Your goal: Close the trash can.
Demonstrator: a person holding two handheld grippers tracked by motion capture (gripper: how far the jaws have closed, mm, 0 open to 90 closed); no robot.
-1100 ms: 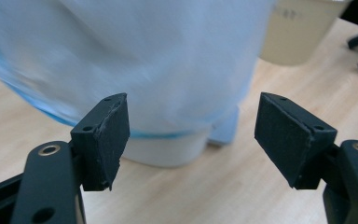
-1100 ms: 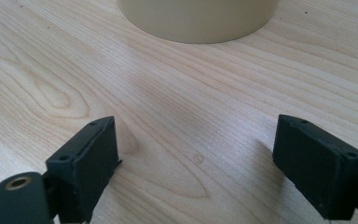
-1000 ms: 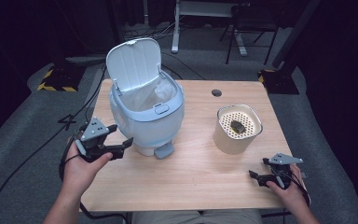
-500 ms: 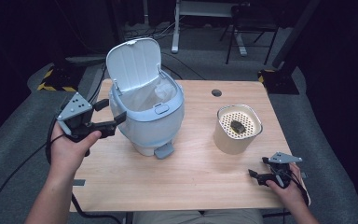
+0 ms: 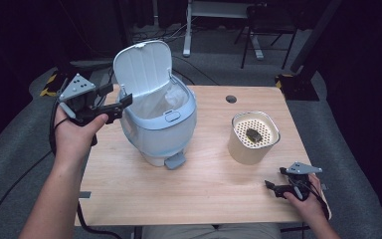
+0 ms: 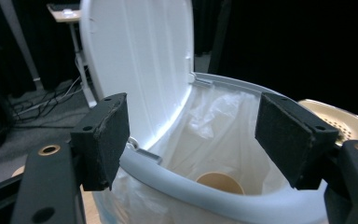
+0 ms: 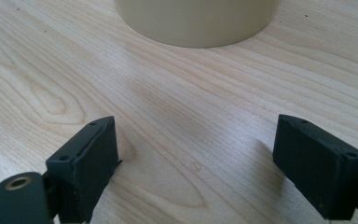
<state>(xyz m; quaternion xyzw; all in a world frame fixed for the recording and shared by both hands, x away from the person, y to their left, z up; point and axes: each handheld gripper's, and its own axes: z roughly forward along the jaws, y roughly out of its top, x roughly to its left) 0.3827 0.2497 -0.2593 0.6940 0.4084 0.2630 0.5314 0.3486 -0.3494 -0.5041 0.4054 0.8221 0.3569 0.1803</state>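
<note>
Hovering released at the raised lid [image 5: 143, 74] of the lined bin [image 5: 158, 129] on the bench [image 5: 199, 174], left claw [image 5: 113, 102] looks poised to shut it; paper cup [image 6: 220, 183] already inside, right claw [image 5: 274, 185] idle, released.

The work surface is a light wood-grain table [image 5: 199, 184] with a round cable hole [image 5: 231, 99] near its far edge. Grey carpet [image 5: 25, 149] covers the floor. A white desk frame [image 5: 188, 30] and a dark chair base [image 5: 266, 35] stand behind. Cables [image 5: 154, 36] lie beneath. The surroundings are dark.
</note>
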